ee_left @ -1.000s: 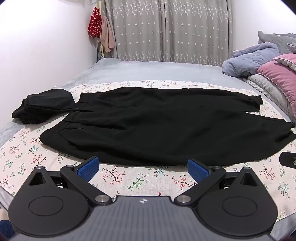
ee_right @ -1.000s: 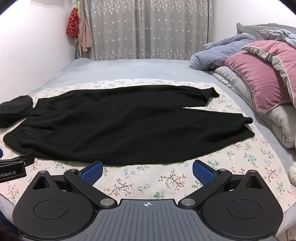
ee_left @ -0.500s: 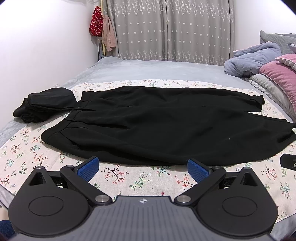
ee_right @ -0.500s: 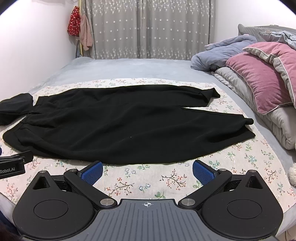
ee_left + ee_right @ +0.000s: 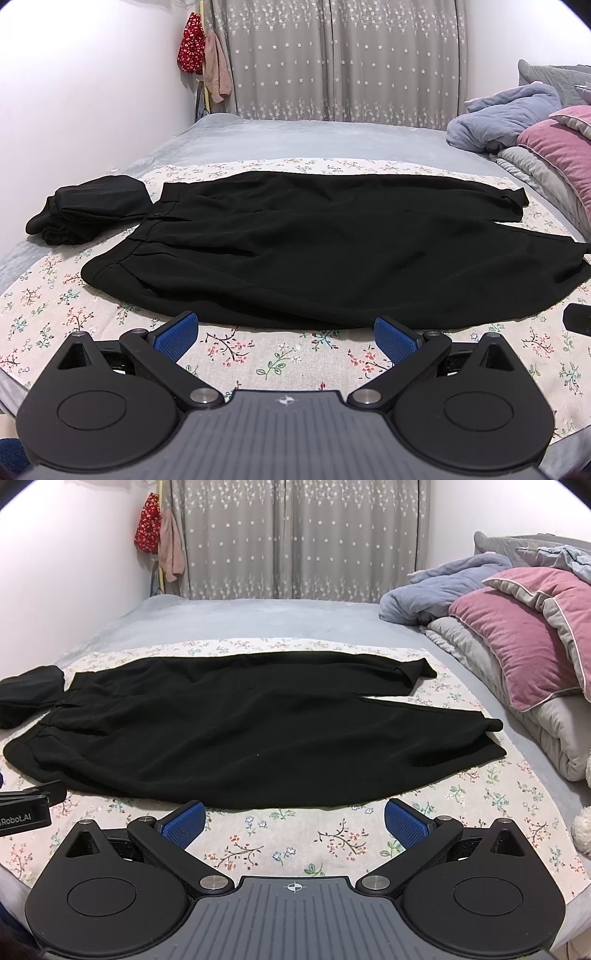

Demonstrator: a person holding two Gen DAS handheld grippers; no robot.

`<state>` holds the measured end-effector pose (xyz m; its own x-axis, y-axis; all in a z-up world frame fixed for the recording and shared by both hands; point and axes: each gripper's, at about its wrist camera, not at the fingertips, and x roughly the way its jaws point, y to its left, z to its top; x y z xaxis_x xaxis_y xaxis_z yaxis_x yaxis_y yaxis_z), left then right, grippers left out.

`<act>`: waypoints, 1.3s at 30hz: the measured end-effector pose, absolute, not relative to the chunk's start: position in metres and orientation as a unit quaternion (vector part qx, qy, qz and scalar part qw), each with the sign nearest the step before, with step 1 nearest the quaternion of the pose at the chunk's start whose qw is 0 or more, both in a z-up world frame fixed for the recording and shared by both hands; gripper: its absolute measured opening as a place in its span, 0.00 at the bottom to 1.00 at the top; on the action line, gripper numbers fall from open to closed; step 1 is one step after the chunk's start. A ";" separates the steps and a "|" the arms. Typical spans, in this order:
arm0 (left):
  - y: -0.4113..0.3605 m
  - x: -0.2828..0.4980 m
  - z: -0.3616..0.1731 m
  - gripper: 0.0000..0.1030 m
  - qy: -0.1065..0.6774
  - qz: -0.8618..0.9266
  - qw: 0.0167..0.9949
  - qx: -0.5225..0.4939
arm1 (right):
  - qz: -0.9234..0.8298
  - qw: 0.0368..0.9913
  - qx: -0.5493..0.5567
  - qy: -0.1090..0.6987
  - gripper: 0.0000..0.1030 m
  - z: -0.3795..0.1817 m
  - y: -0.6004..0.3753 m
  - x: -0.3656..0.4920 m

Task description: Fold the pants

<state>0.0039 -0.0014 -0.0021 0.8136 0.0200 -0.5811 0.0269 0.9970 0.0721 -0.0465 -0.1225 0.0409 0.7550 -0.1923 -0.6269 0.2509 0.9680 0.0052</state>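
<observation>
Both claws, left claw (image 5: 283,334) and right claw (image 5: 294,820), hover level (spread wide, empty) before flat pants (image 5: 314,251).

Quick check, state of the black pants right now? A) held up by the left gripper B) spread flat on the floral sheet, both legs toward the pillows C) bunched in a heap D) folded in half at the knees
B: the black pants lie flat on the floral sheet, legs running right toward the pink pillow; the left gripper and the right gripper are both open and empty.
</observation>
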 end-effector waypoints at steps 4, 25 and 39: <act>-0.001 0.006 -0.003 0.90 0.310 -0.004 0.950 0.039 | -0.119 0.936 0.042 0.329 1.00 0.041 -0.123 -0.047; 0.069 0.053 -0.005 0.90 0.332 0.037 0.939 -0.081 | -0.154 0.940 0.019 0.304 1.00 0.032 -0.166 -0.032; 0.192 0.114 -0.013 0.90 0.382 0.165 0.881 -0.225 | -0.278 0.839 0.332 0.331 1.00 -0.007 -0.368 -0.023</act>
<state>0.1141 0.1917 -0.0126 0.6531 0.1193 -0.7478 -0.4631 0.8443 -0.2698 -0.0232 -0.3676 -0.0072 0.6265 -0.2470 -0.7392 0.6859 0.6252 0.3724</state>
